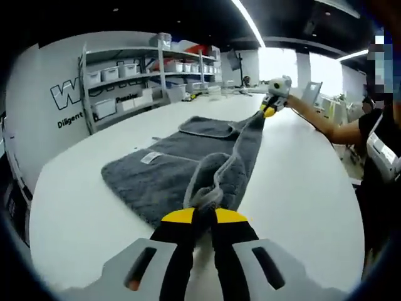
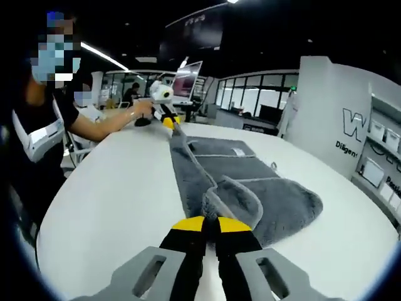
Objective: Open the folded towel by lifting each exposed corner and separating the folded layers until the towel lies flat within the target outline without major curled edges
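A grey towel [image 1: 163,179] lies partly folded on the white table [image 1: 294,188], with a white label on its upper layer. My left gripper [image 1: 204,213] is shut on one towel corner, lifted off the table. Far across, my right gripper [image 1: 269,110] pinches the opposite corner, so one towel edge stretches between the two. In the right gripper view, my right gripper [image 2: 210,221] is shut on a bunched towel [image 2: 263,194] corner, and the left gripper [image 2: 168,120] holds the far corner. No target outline is visible on the table [image 2: 119,194].
A person's arm [image 1: 326,122] reaches in from the right side, body [image 2: 37,144] standing at the table's edge. Shelves with white bins [image 1: 125,75] line the back wall. Bare white tabletop surrounds the towel on all sides.
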`<state>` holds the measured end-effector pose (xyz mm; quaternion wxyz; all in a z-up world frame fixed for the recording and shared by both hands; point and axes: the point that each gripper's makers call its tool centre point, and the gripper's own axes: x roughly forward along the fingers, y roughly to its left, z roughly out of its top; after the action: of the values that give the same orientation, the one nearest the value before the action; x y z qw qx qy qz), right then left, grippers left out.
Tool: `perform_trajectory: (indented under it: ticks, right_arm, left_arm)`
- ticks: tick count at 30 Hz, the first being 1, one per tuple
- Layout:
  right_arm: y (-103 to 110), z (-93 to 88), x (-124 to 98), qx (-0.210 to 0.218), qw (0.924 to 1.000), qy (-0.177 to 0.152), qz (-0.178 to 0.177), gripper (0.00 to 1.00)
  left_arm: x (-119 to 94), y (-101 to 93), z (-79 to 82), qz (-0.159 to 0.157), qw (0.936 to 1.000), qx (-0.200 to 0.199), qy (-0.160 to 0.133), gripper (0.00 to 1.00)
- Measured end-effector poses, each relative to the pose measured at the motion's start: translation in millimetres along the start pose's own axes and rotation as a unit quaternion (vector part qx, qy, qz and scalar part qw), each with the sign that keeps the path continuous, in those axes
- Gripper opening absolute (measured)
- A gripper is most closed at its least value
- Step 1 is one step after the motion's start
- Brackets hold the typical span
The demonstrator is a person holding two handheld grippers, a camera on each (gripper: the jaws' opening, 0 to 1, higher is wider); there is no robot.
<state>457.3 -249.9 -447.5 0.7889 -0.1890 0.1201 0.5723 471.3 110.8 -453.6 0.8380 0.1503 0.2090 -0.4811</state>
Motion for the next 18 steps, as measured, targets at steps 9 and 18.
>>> perform_trajectory:
  ticks: [9,18]
  right_arm:
    - [29.7,-13.2,2.8,-0.027,0.9971,0.041,0.058,0.02]
    - [15.9,4.2,-7.4,0.020,0.9994,0.015,0.024,0.21]
  left_arm:
    - [2.8,-22.5,-26.6,-0.047,0.9973,0.006,0.056,0.09]
    - [1.3,-28.9,-7.9,-0.049,0.9986,0.000,0.020,0.38]
